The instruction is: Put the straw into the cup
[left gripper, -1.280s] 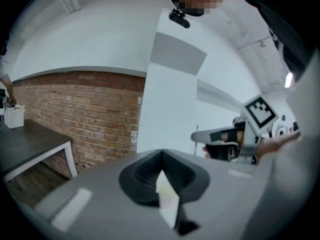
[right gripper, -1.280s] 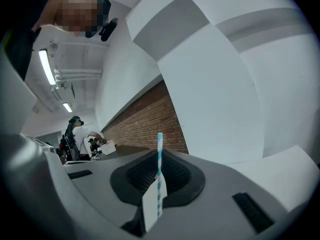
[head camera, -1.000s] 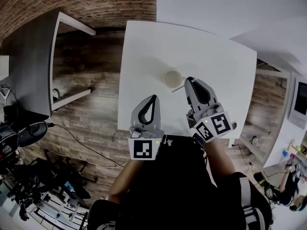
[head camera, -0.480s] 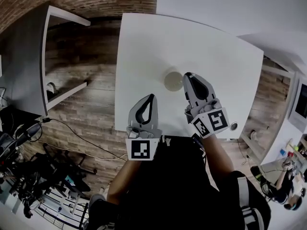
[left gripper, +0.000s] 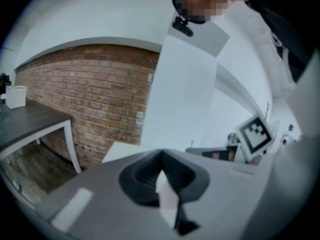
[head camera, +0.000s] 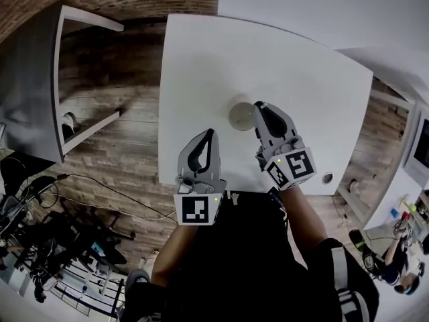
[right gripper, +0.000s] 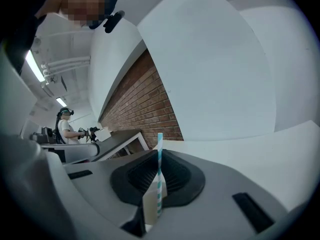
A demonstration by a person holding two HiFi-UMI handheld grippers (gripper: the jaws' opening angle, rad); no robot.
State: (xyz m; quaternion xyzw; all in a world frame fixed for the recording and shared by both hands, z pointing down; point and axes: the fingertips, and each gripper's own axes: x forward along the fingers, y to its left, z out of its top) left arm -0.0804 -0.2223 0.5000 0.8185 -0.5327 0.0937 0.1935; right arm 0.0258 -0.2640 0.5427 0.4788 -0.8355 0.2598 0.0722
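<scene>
Straw [right gripper: 159,170]: teal-striped, upright, pinched between the right gripper [head camera: 259,107] jaws. Likely light and crushable; grip mid-shaft, gently. Cup [head camera: 240,115]: on table [head camera: 201,52], just beside that gripper, at its 9 o'clock. Left gripper [head camera: 210,134]: jaws together, empty.

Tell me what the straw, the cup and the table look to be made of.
Straw: likely paper, matte, with teal and white spiral stripes. Cup: pale and dull, maybe paper or plastic; too small to tell. Table: smooth white top, probably laminate or painted board, with no visible grain.
</scene>
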